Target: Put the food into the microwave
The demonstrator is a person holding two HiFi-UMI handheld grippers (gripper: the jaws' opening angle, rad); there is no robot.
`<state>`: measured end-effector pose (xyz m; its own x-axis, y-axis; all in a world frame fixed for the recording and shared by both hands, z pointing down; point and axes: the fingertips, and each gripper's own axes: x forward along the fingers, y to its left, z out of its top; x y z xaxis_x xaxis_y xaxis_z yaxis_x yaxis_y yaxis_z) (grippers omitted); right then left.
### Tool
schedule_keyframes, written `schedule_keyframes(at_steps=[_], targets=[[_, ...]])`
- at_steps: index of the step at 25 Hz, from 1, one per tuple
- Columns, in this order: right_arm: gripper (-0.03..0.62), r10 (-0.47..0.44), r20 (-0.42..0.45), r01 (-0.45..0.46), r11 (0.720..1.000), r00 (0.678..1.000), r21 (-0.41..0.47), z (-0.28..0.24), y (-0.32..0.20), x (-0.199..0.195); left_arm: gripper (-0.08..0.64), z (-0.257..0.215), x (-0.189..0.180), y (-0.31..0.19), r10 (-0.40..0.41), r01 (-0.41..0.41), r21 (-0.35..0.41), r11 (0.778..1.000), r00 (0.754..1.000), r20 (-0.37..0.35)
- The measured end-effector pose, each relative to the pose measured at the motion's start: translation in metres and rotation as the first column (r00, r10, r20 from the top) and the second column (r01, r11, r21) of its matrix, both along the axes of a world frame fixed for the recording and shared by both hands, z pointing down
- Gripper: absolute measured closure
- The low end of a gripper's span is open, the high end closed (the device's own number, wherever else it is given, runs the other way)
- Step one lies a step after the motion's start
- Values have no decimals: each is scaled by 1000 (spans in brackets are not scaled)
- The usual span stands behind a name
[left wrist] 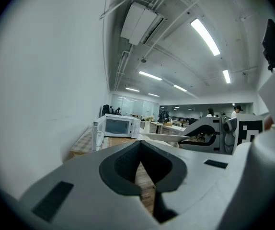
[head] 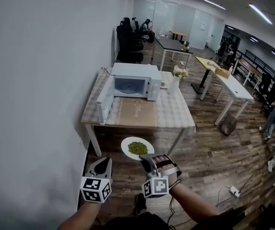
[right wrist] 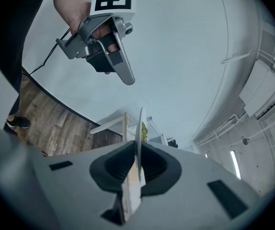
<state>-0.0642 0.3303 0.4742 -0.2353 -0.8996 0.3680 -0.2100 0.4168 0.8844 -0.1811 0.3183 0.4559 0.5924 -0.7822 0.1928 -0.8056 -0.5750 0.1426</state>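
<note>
A white plate point(head: 137, 148) with a heap of green food point(head: 138, 147) hangs level in front of the table. My right gripper point(head: 145, 159) is shut on the plate's near rim. In the right gripper view the plate point(right wrist: 139, 128) stands edge-on between the jaws, with the food point(right wrist: 144, 131) on it. My left gripper point(head: 107, 161) is to the left of the plate, shut and holding nothing, and its tips point(left wrist: 140, 143) meet. The white microwave point(head: 133, 82) stands on the table point(head: 171, 116) ahead, its door point(head: 104, 104) swung open to the left. The microwave point(left wrist: 120, 126) also shows small in the left gripper view.
A white wall point(head: 41, 80) runs along the left side. A vase of flowers point(head: 178, 76) stands right of the microwave. Further desks point(head: 231, 85) and office chairs point(head: 128, 42) fill the room beyond. A power strip point(head: 234, 191) lies on the wooden floor at the right.
</note>
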Motion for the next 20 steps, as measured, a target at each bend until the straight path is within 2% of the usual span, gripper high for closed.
schedule_keyframes(at_steps=[5,20], targets=[[558,-37,13,37,999,999,23,-6,-33,15,551,-4,18,-33,-15,15,0,1000,1000,7],[558,-73,19,73,997,997,0,-10,-135,81,551,-9,83,-135,-35,36,-25,999,999,37]])
